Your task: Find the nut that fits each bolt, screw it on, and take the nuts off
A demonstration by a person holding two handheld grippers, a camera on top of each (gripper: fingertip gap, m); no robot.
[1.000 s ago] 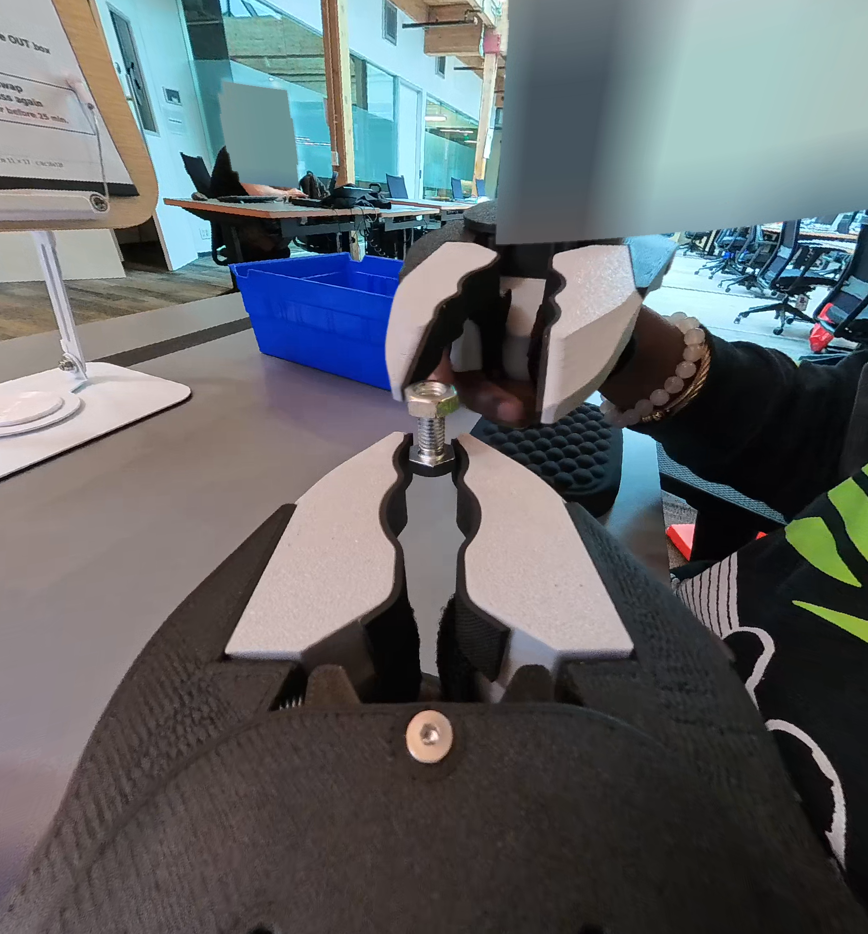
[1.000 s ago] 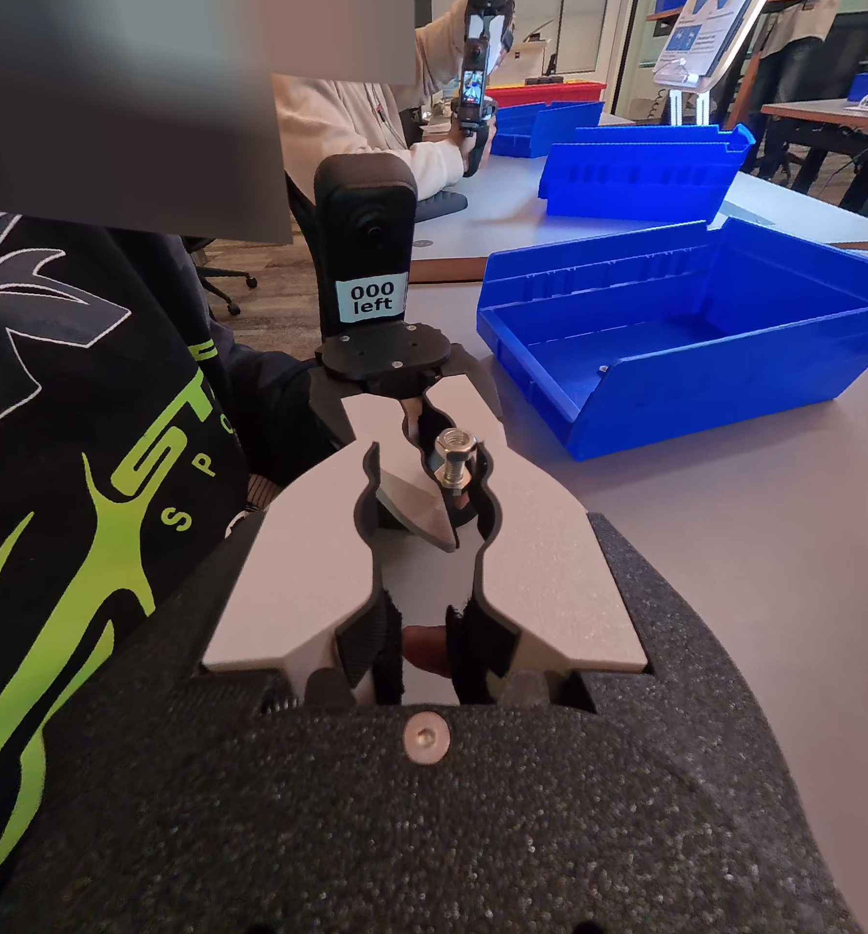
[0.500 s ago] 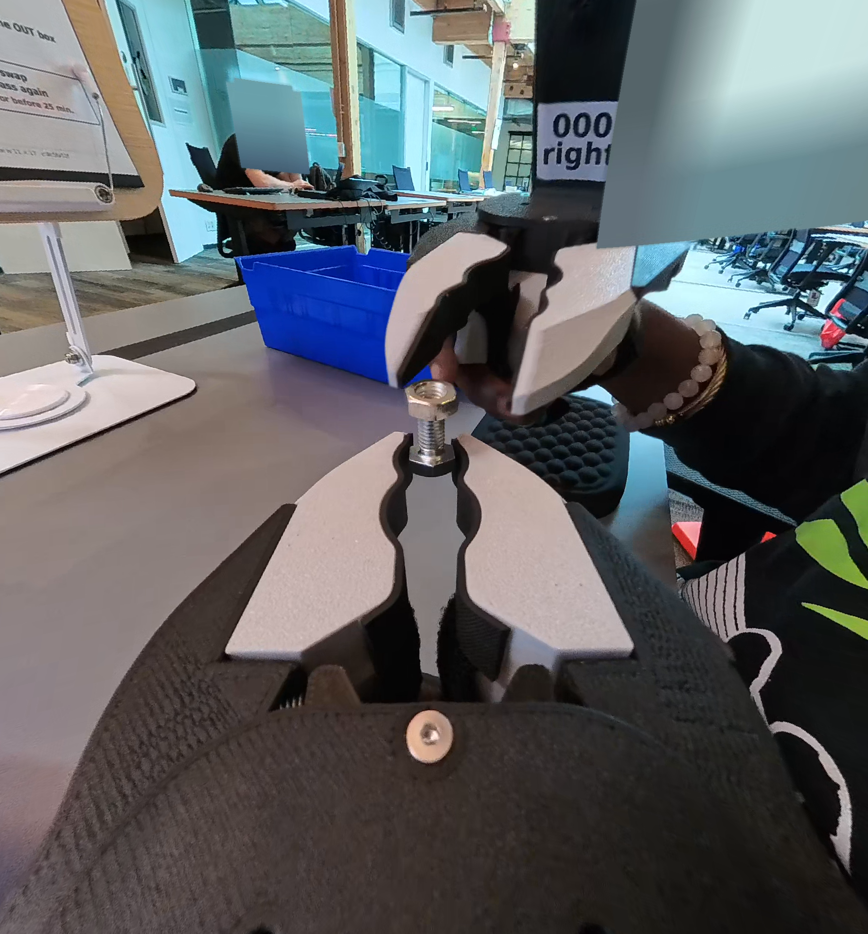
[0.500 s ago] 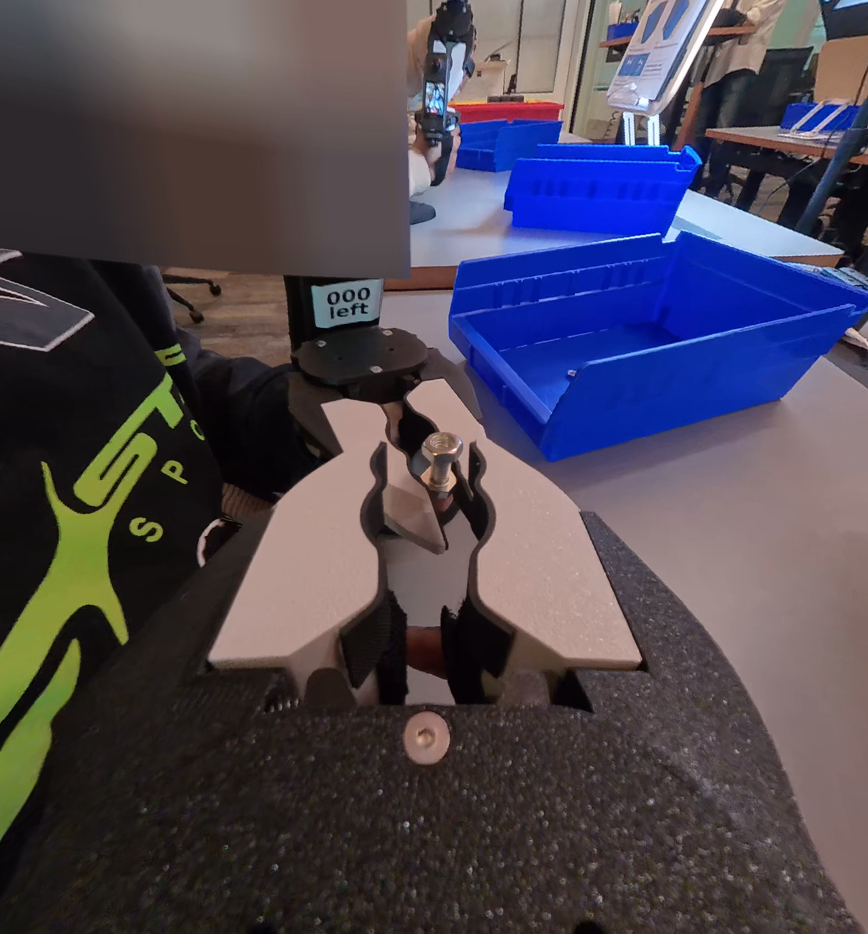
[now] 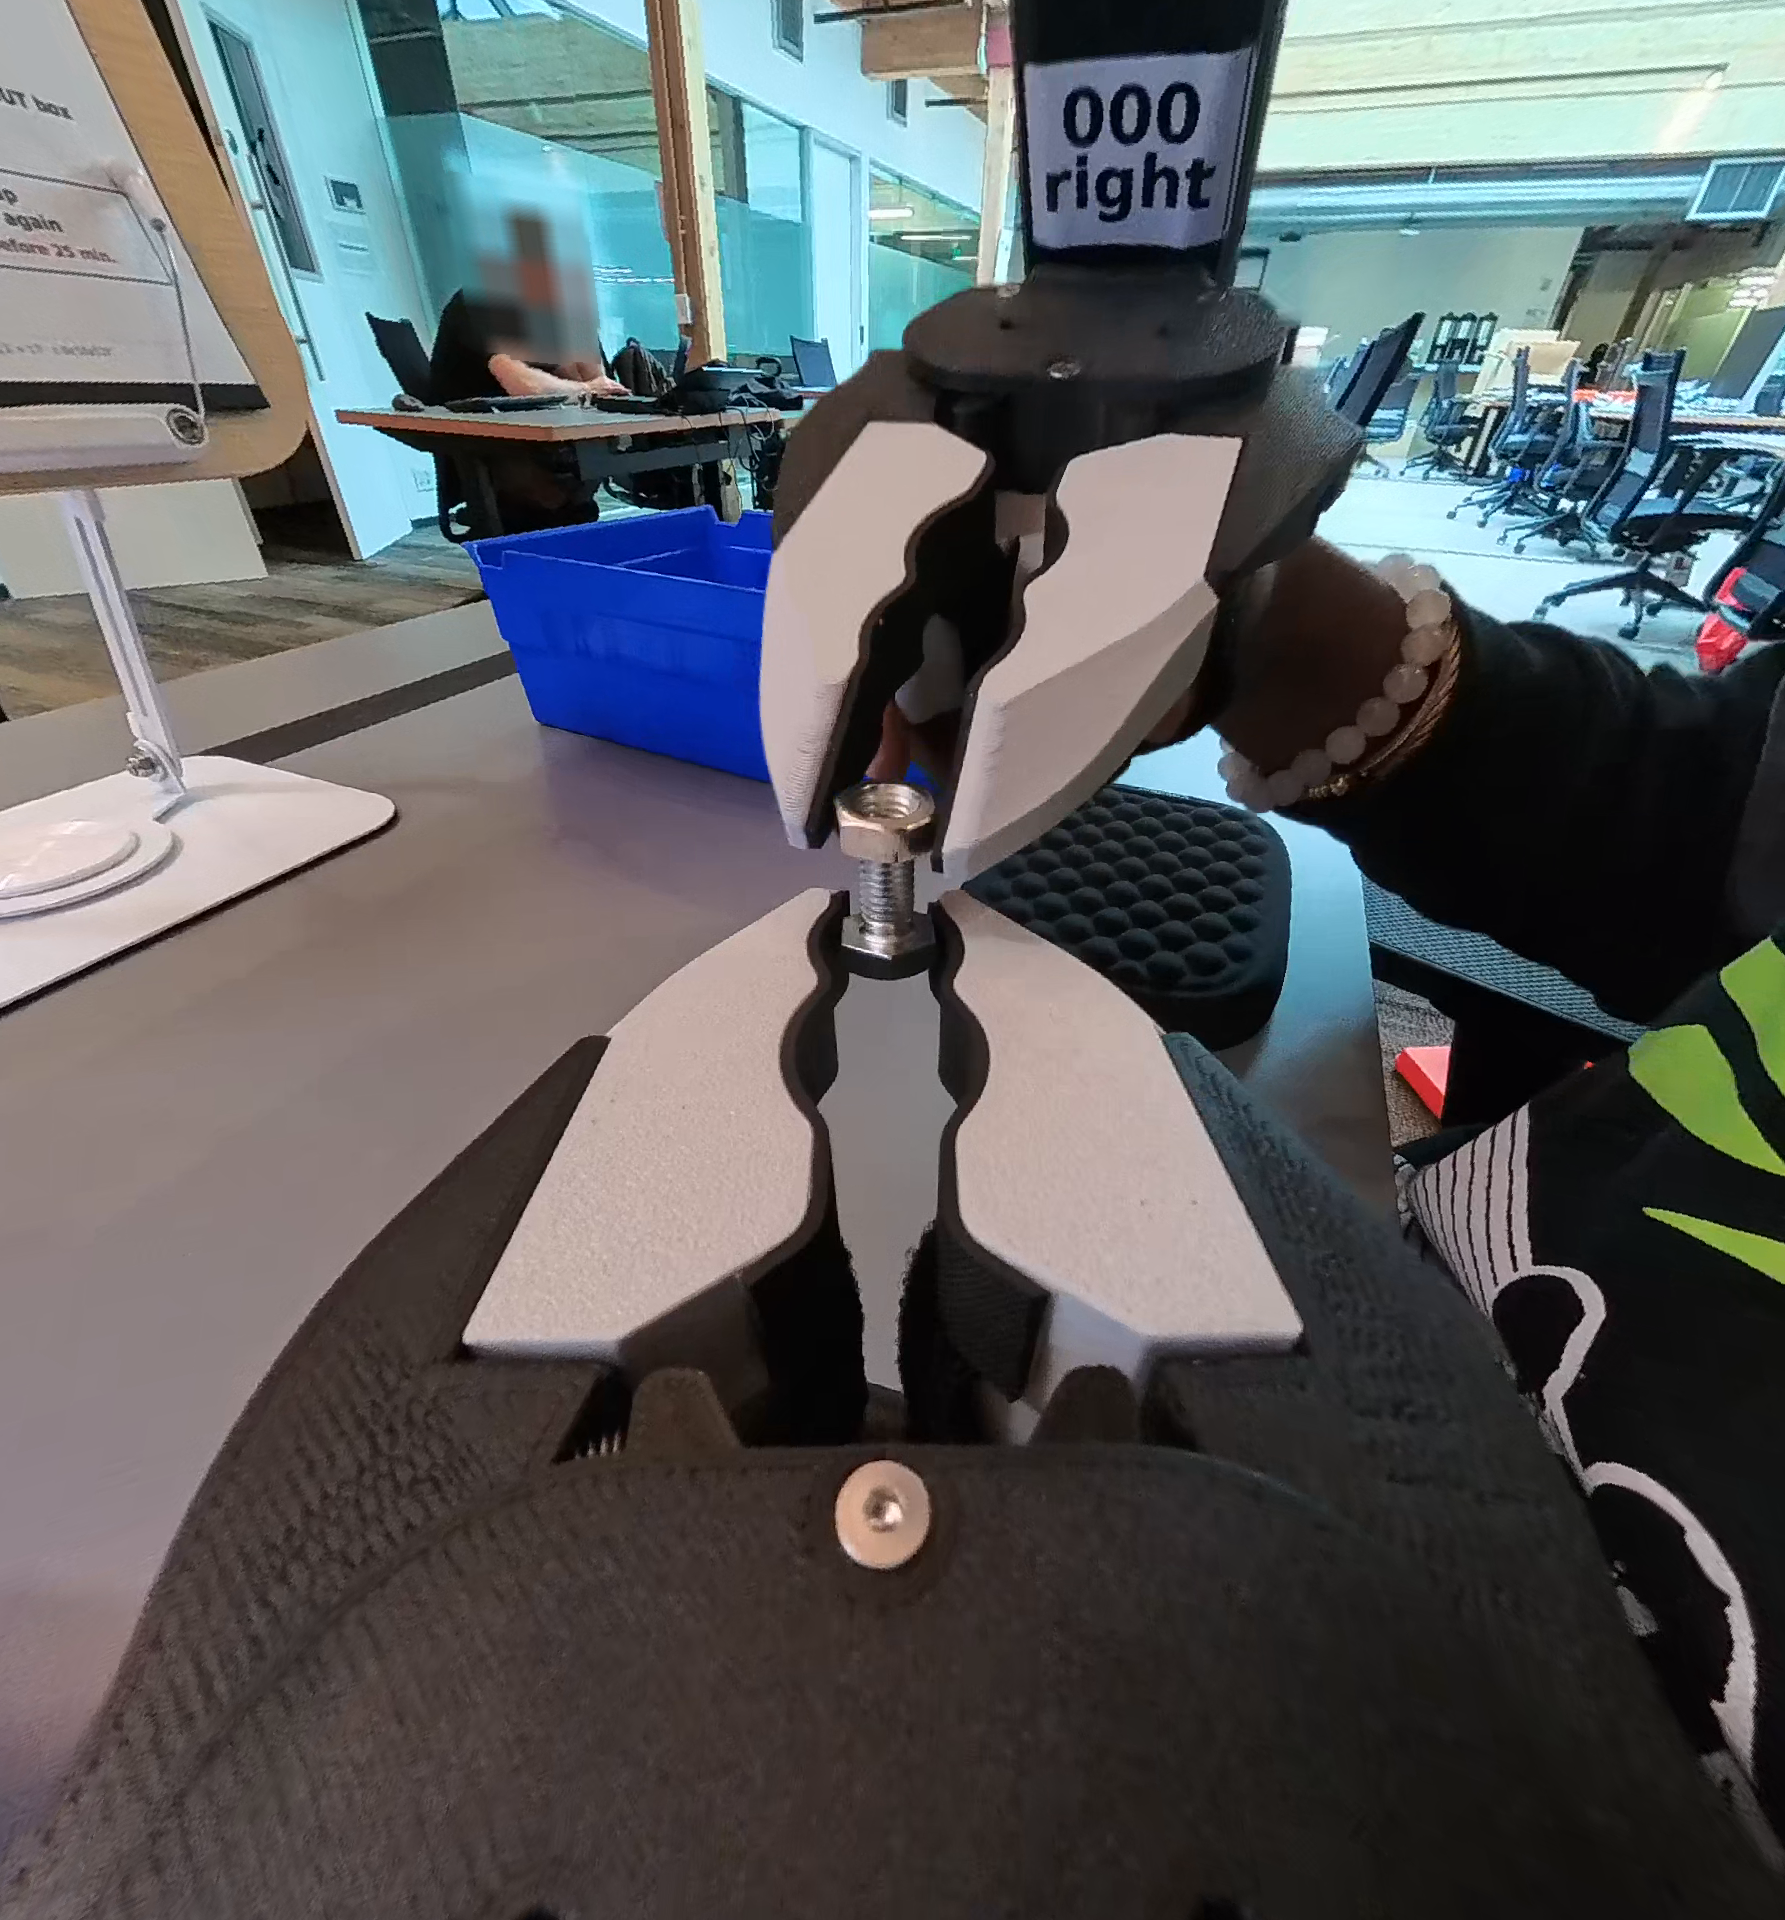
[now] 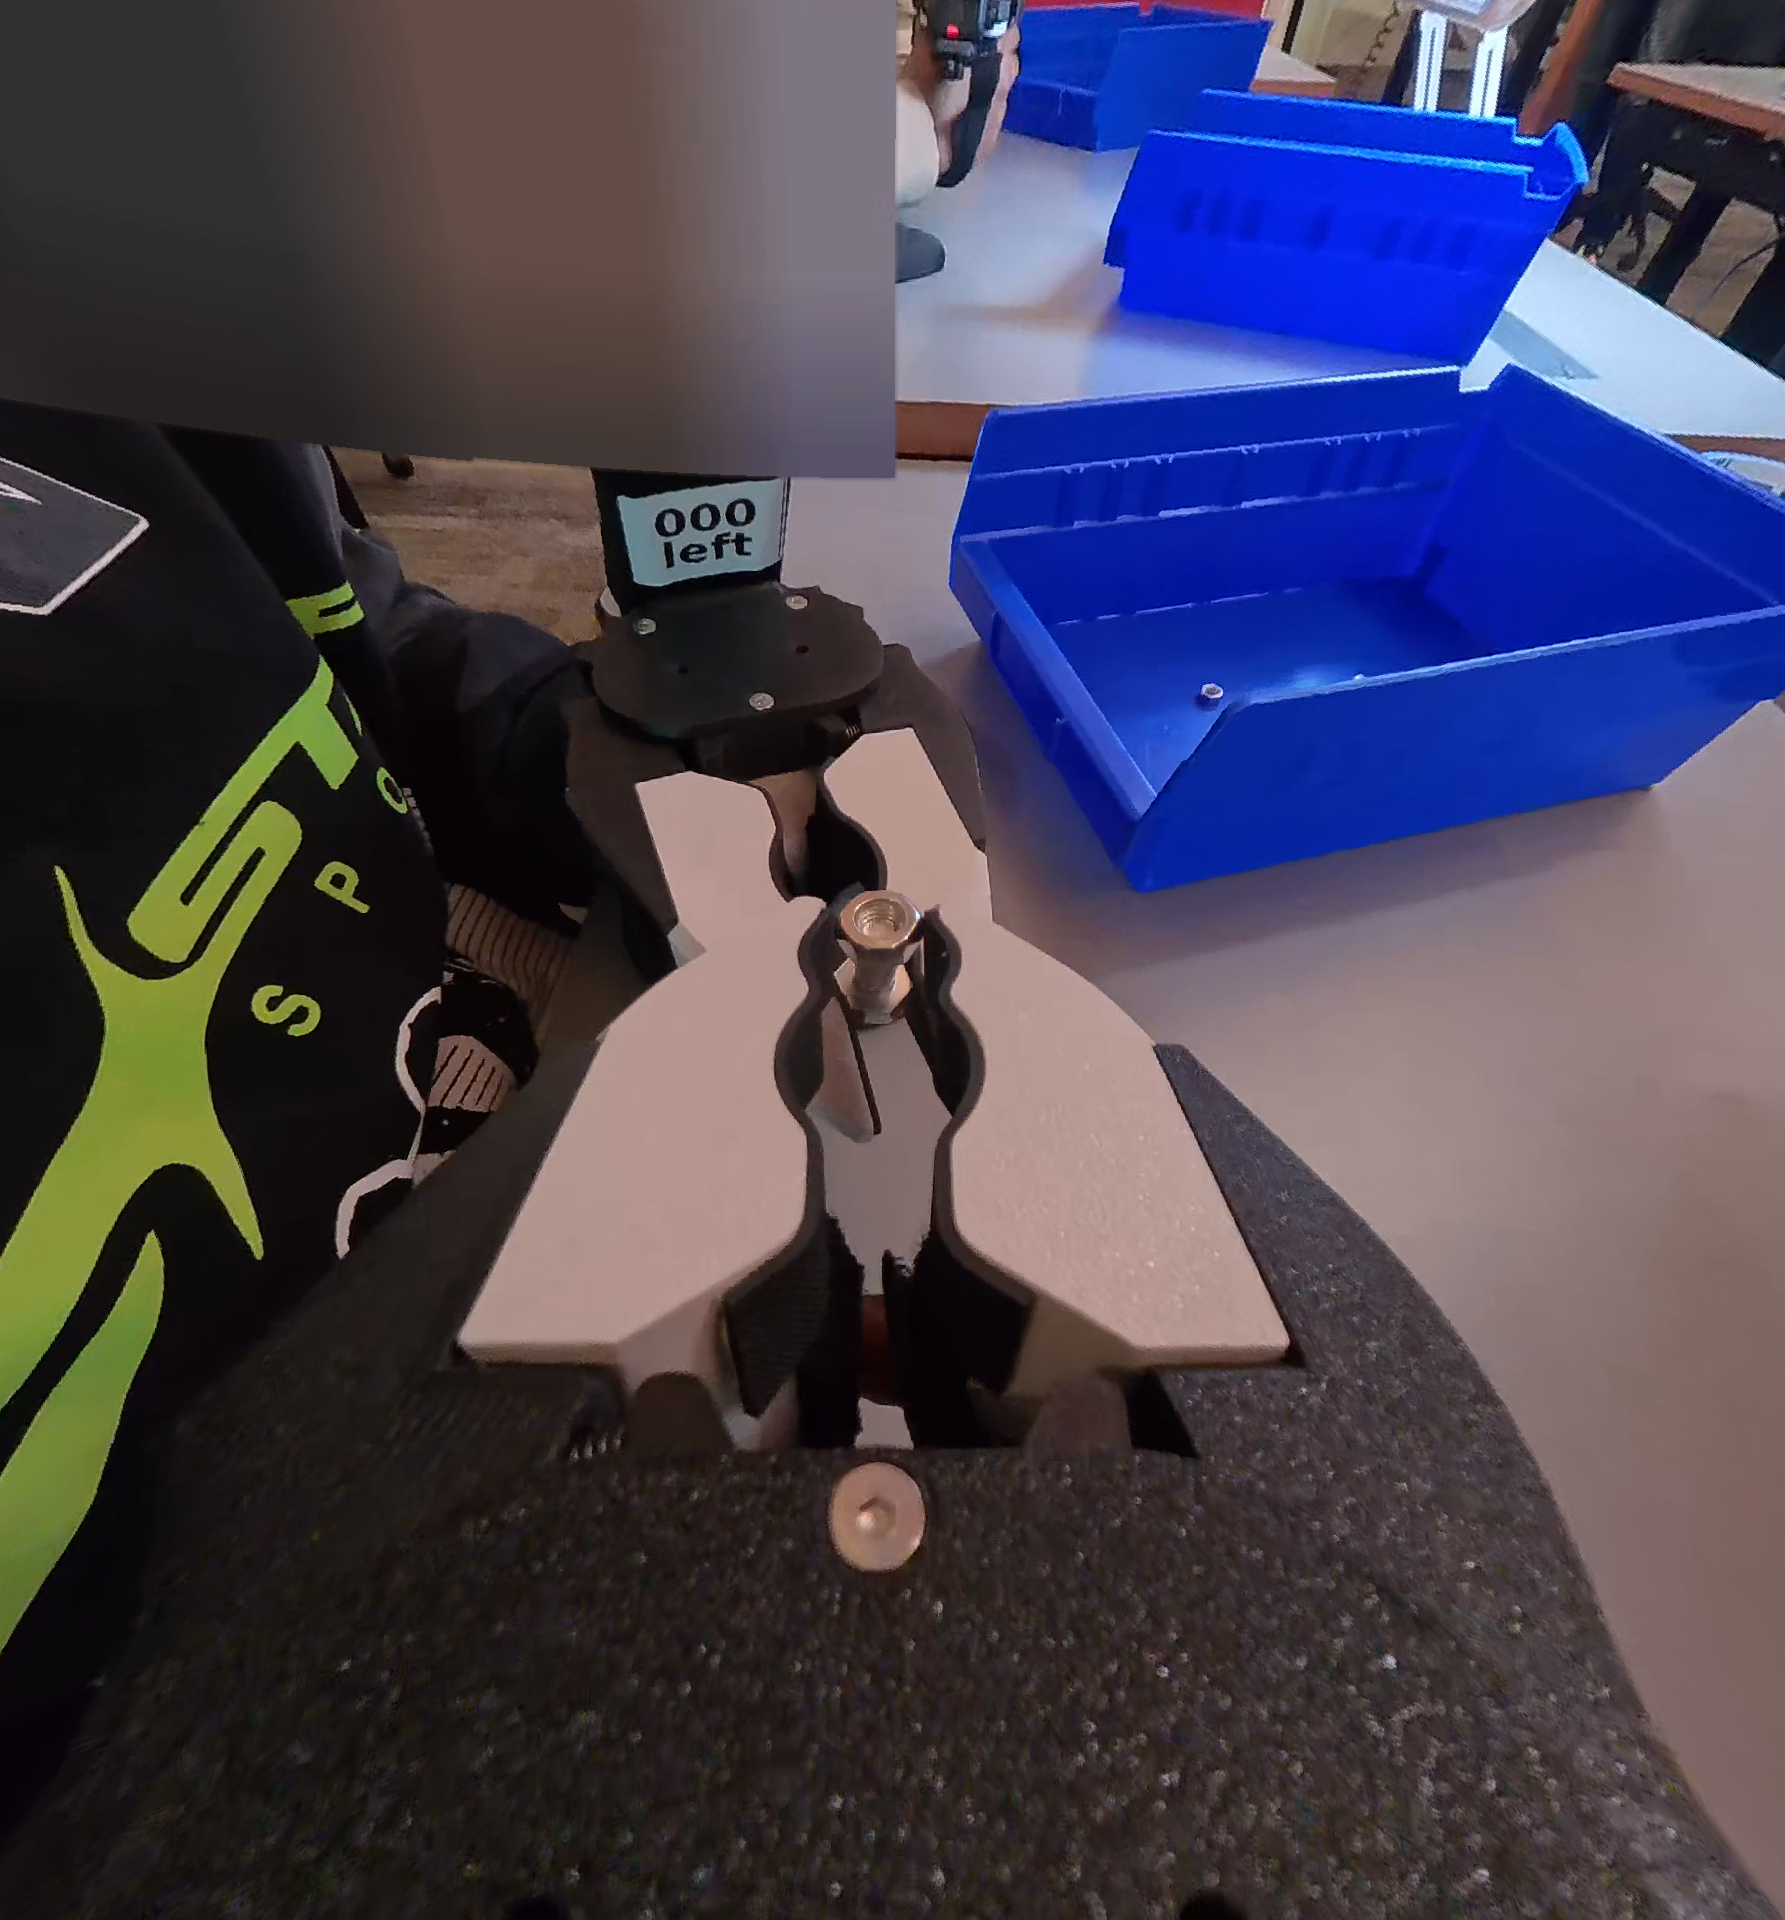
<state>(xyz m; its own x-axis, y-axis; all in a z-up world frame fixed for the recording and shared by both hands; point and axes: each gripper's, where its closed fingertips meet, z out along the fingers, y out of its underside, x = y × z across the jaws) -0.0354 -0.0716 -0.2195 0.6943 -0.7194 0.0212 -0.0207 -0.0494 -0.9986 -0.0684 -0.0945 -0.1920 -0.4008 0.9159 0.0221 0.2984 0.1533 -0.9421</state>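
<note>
A silver bolt stands upright with its head clamped in the tips of my left gripper, a little above the grey table. A silver hex nut sits on the bolt's top end. My right gripper comes down from above, and its two fingertips close on the nut's sides. In the right wrist view the nut sits between the tips of my right gripper, with the bolt below it. One of the left gripper's fingers shows behind.
A blue bin stands on the table to the right, with a small nut inside. It also shows in the left wrist view. A white sign stand is at the left. The person's torso is close by. There is about 4 cm between the tips of the two grippers.
The right gripper has swung more upright over the bolt, and its fingertips have closed around the nut. The left gripper still holds the bolt in the same place.
</note>
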